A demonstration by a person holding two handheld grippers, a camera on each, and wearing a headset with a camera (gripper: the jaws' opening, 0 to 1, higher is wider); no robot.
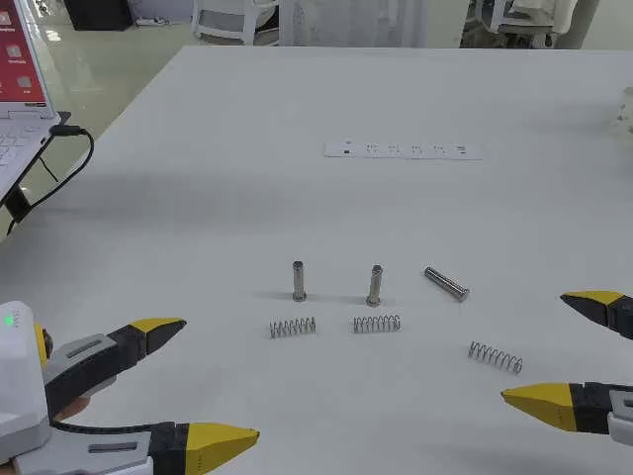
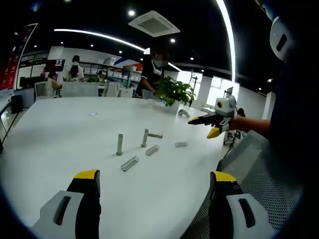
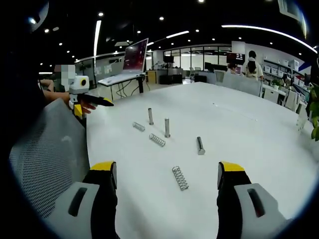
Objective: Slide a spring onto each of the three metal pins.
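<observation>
Two metal pins stand upright on the white table: the left pin (image 1: pixel 298 280) and the middle pin (image 1: pixel 375 285). A third pin (image 1: pixel 446 283) lies on its side to their right. Three springs lie flat on the table: one (image 1: pixel 293 327) before the left pin, one (image 1: pixel 377 324) before the middle pin, one (image 1: pixel 495 357) farther right. My left gripper (image 1: pixel 203 381) hovers open at the near left, with nothing between its yellow tips. My right gripper (image 1: pixel 564 348) is open at the near right, close to the right spring (image 3: pixel 180 178), and holds nothing.
A white label strip (image 1: pixel 403 150) lies farther back on the table (image 1: pixel 297 119). A laptop (image 1: pixel 20 89) with a black cable (image 1: pixel 69 163) sits at the far left edge. A mesh chair back (image 3: pixel 45 149) is near the table's front edge. People and desks are in the background.
</observation>
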